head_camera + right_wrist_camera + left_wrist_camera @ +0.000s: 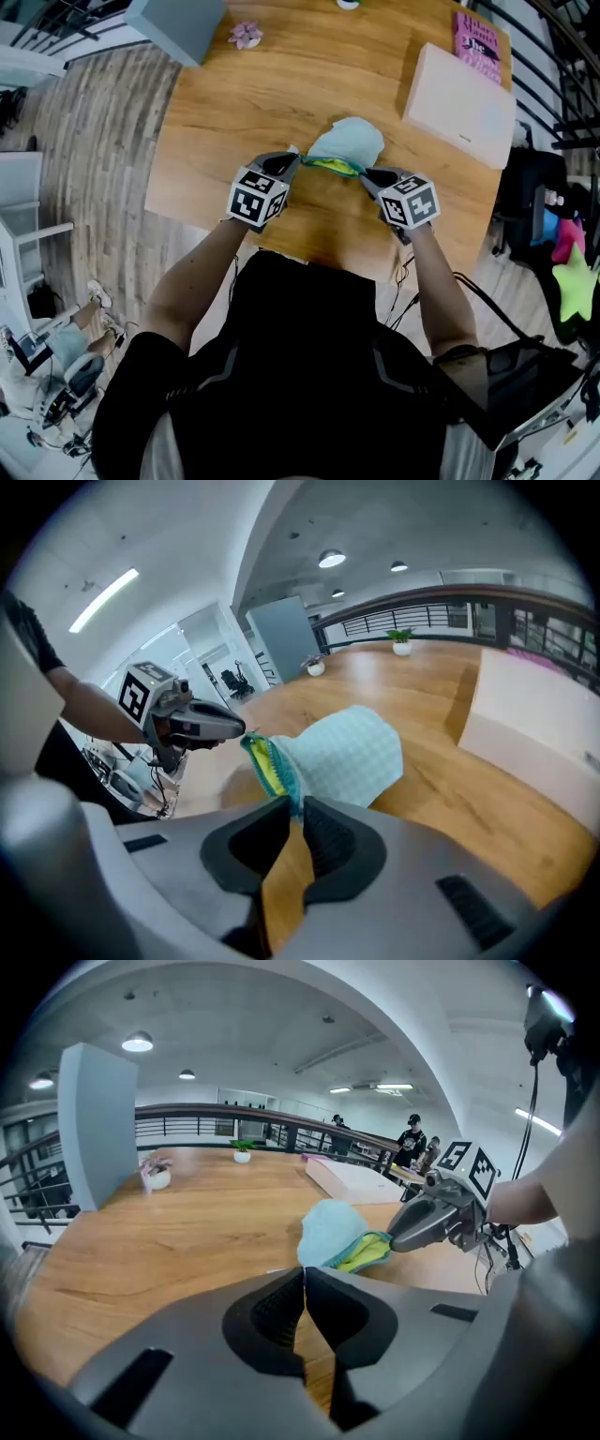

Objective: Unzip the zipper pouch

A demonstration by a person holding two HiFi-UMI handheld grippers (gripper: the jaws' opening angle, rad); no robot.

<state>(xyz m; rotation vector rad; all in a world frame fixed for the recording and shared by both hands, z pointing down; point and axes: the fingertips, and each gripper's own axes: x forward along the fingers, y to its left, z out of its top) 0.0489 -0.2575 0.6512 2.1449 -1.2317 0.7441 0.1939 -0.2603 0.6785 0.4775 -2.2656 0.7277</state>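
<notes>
Tongs on both sides grip the zipper pouch: the left tongs are pressed fully together on its left end, and the right tongs clamp its teal zipper edge. The pouch spans between them over the tabletop, yellow lining showing.

1. Near edge of the counter hidden under the person's torso.
2. Grey panel, far left, cut off by the top edge.
3. White pot, far side, cropped likewise.
4. Thin white sliver at the closed left tool, too small to identify.
5. Distant figures beyond the counter, too small to tell.
</notes>
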